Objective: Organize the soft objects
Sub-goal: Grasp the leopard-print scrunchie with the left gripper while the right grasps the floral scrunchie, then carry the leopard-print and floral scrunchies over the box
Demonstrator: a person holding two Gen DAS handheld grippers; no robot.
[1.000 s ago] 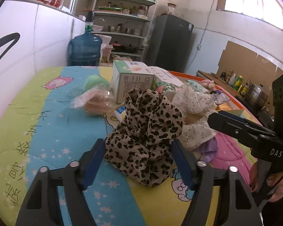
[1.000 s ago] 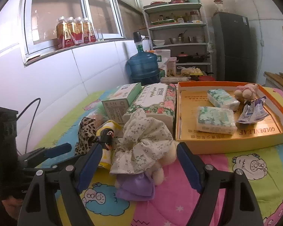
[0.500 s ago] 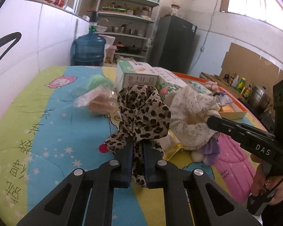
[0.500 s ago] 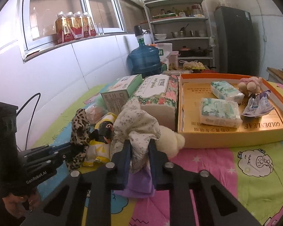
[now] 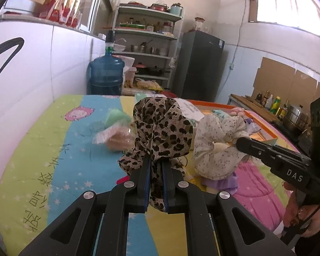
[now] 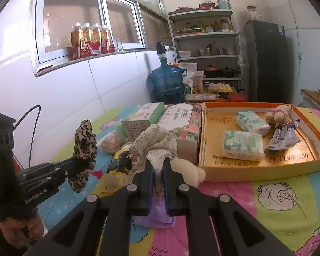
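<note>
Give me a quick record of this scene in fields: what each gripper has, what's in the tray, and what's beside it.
left gripper: shut on leopard scrunchie, lifted off the bed
right gripper: shut on floral scrunchie
orange tray: holds two tissue packs, a small plush toy, a foil packet
beside tray: floral tissue box, green box
surface: cartoon bedsheet
background: water jug, shelf, fridge

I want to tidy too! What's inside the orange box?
Inside the orange box lie two tissue packs, a small pink plush toy and a crinkly purple-white wrapper. The box's near wall hides a strip of its floor.
</note>
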